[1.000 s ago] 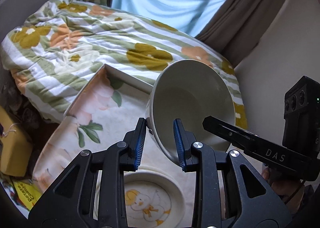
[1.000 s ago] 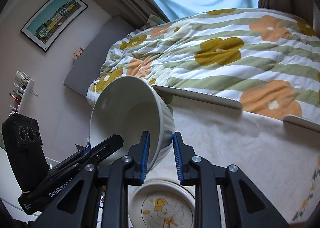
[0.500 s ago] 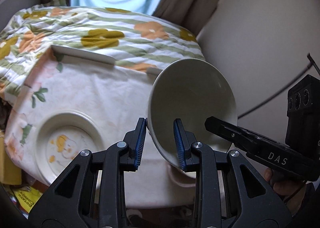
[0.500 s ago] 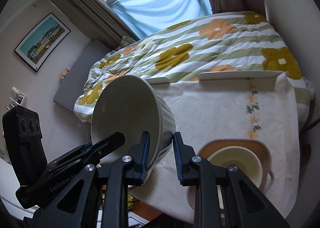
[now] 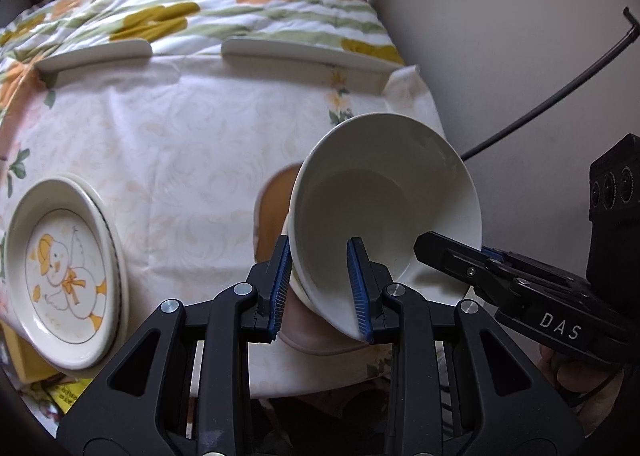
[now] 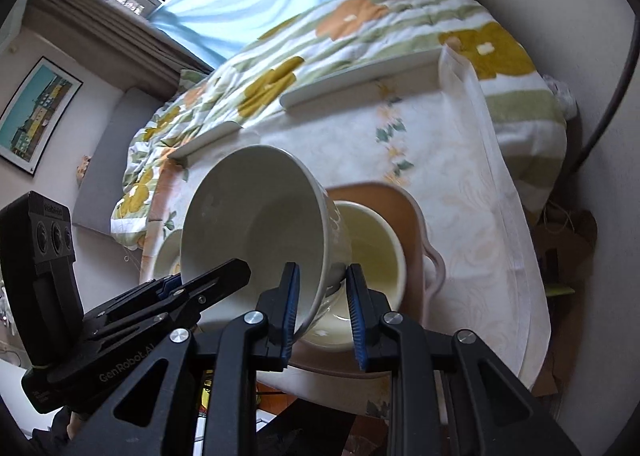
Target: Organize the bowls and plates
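A large white bowl [image 5: 384,200] is held tilted by both grippers, each shut on its rim. My left gripper [image 5: 320,288] pinches the near-left rim; my right gripper [image 6: 322,304] pinches the opposite rim, and the bowl [image 6: 256,228] shows ribbed outside. It hangs just above a smaller cream bowl [image 6: 372,256] that sits on a pink-brown handled plate [image 6: 404,208]; that plate [image 5: 272,212] peeks out behind the bowl. A duck-print plate [image 5: 60,272] lies at the table's left.
The small table has a white floral cloth [image 5: 180,144] and raised rails [image 5: 304,52] at the back. A bed with a flowered quilt [image 6: 360,24] lies behind. A wall and a black cable [image 5: 560,96] are on the right.
Both grippers have carried the white bowl rightward from above the duck plate and lowered it over the cream bowl on the pink-brown plate.
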`<state>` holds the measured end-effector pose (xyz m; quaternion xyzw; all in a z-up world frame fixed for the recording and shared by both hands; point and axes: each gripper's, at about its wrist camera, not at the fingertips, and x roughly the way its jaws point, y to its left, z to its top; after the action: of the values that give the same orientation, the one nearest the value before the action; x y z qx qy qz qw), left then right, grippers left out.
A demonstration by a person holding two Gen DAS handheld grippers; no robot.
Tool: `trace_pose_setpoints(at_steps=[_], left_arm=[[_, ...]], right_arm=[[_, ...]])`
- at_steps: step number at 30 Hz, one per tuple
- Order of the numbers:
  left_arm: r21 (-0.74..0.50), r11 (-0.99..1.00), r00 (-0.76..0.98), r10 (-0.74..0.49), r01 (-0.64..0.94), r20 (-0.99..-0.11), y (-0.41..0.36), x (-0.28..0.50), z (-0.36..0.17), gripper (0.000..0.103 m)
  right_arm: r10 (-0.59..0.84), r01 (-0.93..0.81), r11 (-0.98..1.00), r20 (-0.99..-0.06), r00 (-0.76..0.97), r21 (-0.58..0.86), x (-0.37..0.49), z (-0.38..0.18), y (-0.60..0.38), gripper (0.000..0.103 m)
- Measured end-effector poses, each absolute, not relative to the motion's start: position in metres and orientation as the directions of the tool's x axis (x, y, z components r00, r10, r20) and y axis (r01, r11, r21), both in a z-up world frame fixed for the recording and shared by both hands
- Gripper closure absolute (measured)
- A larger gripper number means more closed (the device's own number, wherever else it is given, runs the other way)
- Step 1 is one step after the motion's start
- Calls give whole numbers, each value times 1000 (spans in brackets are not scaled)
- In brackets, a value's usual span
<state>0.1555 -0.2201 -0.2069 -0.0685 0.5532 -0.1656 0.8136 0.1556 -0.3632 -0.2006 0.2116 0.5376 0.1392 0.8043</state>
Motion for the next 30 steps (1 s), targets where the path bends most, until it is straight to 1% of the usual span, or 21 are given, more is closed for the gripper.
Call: trace_pose_setpoints(at_steps=[4, 13, 18, 24, 30], left_arm=[[-265, 943, 305, -317, 201, -898, -222, 160, -220, 78], [-151, 954, 304, -228, 257, -925, -246, 161, -231, 78], [-112, 957, 306, -195, 267, -932, -251, 160, -234, 78], [-92, 956, 315, -182, 278, -932, -253, 157, -235, 78], [-41, 959, 333, -137, 281, -933, -257, 155, -234, 78]], right_arm=[[446, 16, 875, -818, 364, 484, 153, -212, -366, 81], [402, 6, 902, -846, 349, 431, 149, -226, -368, 81], [385, -4, 913, -857, 342, 408, 147, -230, -367, 81], [366, -15, 923, -865, 343, 384, 147, -229, -368, 81], [368, -22, 923, -866, 338, 384, 145, -229, -368, 81]])
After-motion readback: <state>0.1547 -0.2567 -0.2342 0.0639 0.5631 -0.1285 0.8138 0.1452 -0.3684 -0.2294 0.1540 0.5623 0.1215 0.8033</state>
